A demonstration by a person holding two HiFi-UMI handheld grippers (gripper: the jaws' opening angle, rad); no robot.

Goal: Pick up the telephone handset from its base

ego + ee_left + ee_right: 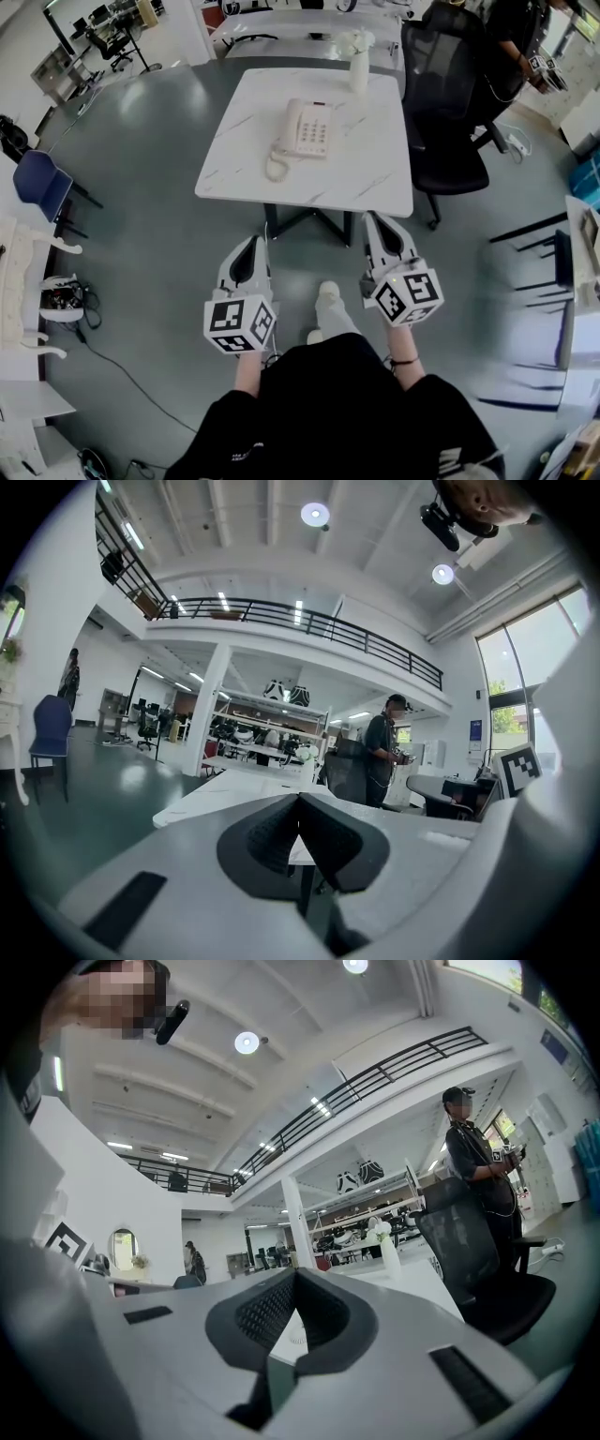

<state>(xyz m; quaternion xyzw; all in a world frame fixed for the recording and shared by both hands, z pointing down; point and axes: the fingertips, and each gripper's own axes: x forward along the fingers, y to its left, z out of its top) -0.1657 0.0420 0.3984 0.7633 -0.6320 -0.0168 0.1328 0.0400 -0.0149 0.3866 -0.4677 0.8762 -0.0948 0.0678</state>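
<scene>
So the surface here is a square white table with faint grey marble veining on a dark frame, standing on a shiny grey-green floor. The cream telephone sits a bit left of the table's middle, with the handset lying in its cradle along the left side of the base and the curly cord looped toward the near edge. A white vase with white flowers is at the far edge, and a black mesh office chair is pulled up on the right side. The room is a big open hall: a mezzanine with a black railing, round ceiling lights, white columns, shelving and more desks at the back, a blue chair off to the left, and a person in dark clothes standing past the black chair. The left gripper and right gripper both hang over the floor just short of the table's near edge, well apart from the phone, each with its jaws closed tip to tip and nothing between them. As for writing, only the black-and-white square markers on the gripper cubes are clear. The white print on the wearer's dark top and a blue wall sign are too small to read.
</scene>
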